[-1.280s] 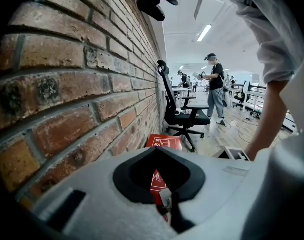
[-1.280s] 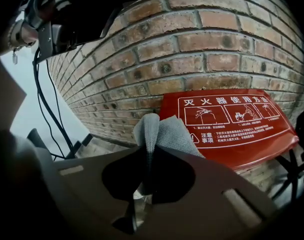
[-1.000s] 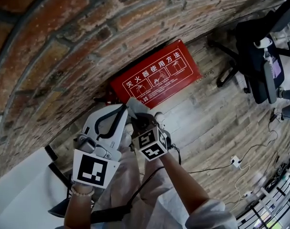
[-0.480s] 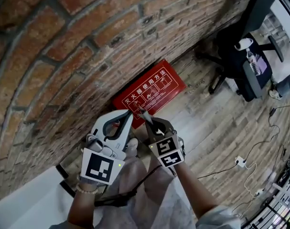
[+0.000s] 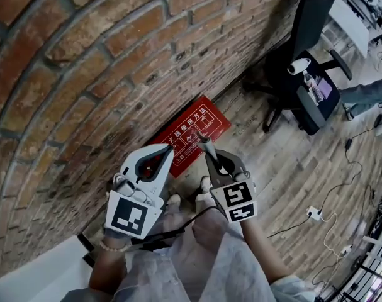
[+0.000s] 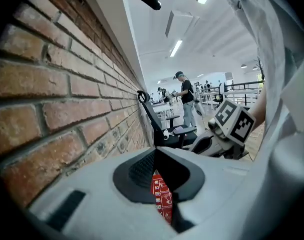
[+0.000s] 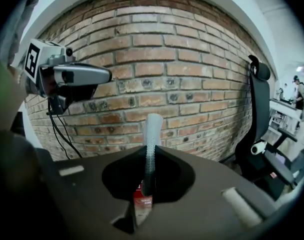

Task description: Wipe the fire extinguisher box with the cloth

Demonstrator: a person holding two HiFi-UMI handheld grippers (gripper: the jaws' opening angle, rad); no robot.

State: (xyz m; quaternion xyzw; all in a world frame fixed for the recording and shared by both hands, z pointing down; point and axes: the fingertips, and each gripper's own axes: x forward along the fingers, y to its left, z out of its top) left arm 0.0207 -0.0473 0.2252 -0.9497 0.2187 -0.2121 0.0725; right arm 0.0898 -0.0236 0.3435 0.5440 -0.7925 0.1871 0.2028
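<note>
Two grippers hang above the red fire extinguisher box (image 5: 192, 128), which sits mid-frame on the wood floor, against the brick wall (image 5: 84, 74). Right gripper (image 5: 206, 145): jaws clamped on a thin pale cloth (image 5: 204, 139), with a narrow strip poking out past the tips. Left gripper (image 5: 167, 148): jaws closed tip to tip with nothing between them. Neither gripper touches the box, so wiping has not started. Cloth looks light and soft. It is pinched at one end and the free part is short, so it probably needs pressing flat on the lid. Box looks like rigid painted metal with a smooth top, unlikely to shift under a light wipe. Office chair (image 5: 307, 74) upper right, well apart.
</note>
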